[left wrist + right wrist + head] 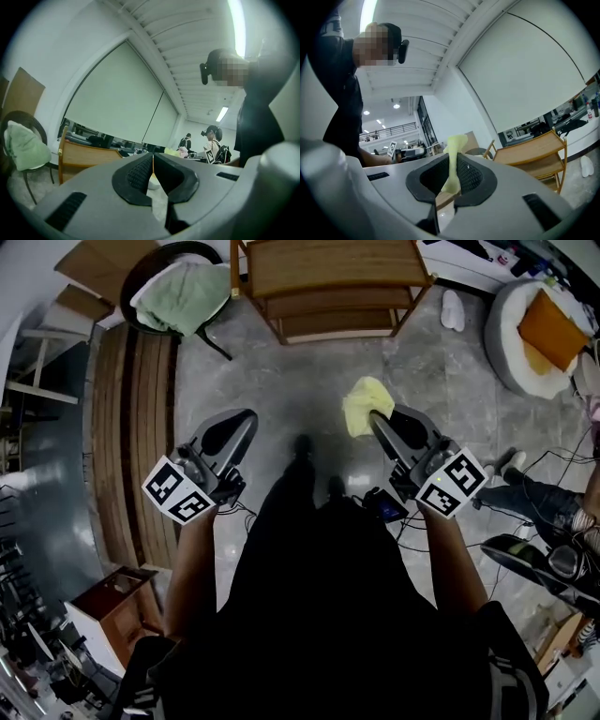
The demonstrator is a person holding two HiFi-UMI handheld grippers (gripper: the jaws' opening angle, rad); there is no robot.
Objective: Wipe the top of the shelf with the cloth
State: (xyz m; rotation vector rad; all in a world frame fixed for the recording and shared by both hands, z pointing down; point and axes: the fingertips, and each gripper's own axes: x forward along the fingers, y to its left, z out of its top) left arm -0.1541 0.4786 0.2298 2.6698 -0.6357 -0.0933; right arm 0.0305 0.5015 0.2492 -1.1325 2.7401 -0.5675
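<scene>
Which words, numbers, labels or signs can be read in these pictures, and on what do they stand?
No words, brands or numbers can be read in any view.
left cube of the left gripper: black-and-white square patterns, no letters.
right cube of the right gripper: the same.
cloth held by the right gripper: plain yellow, no print.
small marker, far off in the left gripper view: a pattern, too small to read.

Nothing legible — no text, labels or numbers.

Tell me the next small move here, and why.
Probably carry the right gripper forward, over the top of the wooden shelf. Its jaws already clamp the yellow cloth, but the shelf stands some way ahead, not yet reached.
</scene>
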